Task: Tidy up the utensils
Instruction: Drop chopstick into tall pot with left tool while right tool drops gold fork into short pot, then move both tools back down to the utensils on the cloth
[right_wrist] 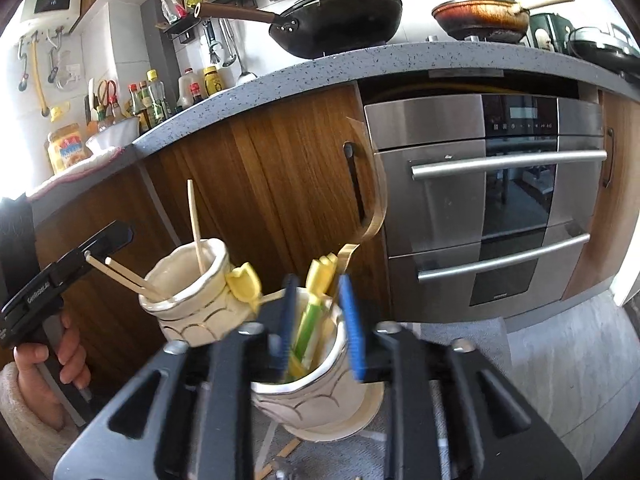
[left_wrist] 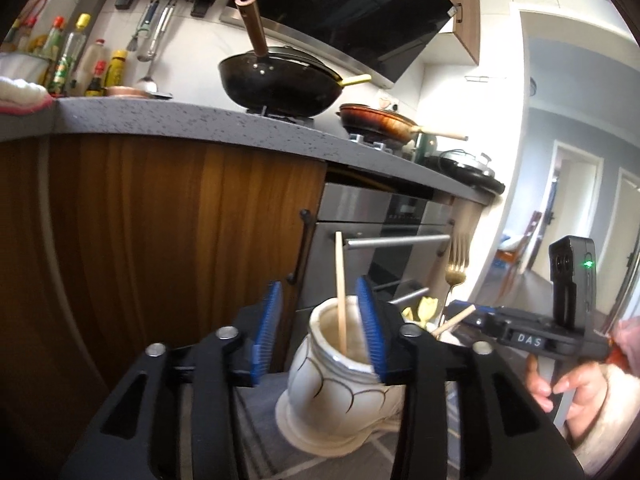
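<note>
The cream holder [left_wrist: 340, 364] with the dark curved lines sits just ahead of my left gripper [left_wrist: 320, 332], its rim between the two blue pads [left_wrist: 268, 328], which stand wide apart and clamp nothing; the right-hand pad lies against the rim's far side, though I cannot tell if it truly touches. One pale chopstick [left_wrist: 340, 292] stands upright inside it, rising above the pads. In the right wrist view that same holder [right_wrist: 188, 296] lies ahead and to the left of my right gripper [right_wrist: 320, 328], with two more chopsticks [right_wrist: 120, 276] leaning out over its left lip. Directly under the right gripper is a second cream holder [right_wrist: 316, 392], holding yellow and green utensils [right_wrist: 312, 320]; the blue pads [right_wrist: 350, 328] stand apart on either side of them, and I cannot tell whether they grip any. A gold fork [right_wrist: 370, 196], blurred, rises past the right pad, its handle down by the utensils. Beyond both tools run wooden cabinet doors [right_wrist: 280, 168], a steel oven [right_wrist: 500, 200] to the right, and above them a grey speckled counter [right_wrist: 360, 64] carrying a black wok [right_wrist: 340, 20]
</note>
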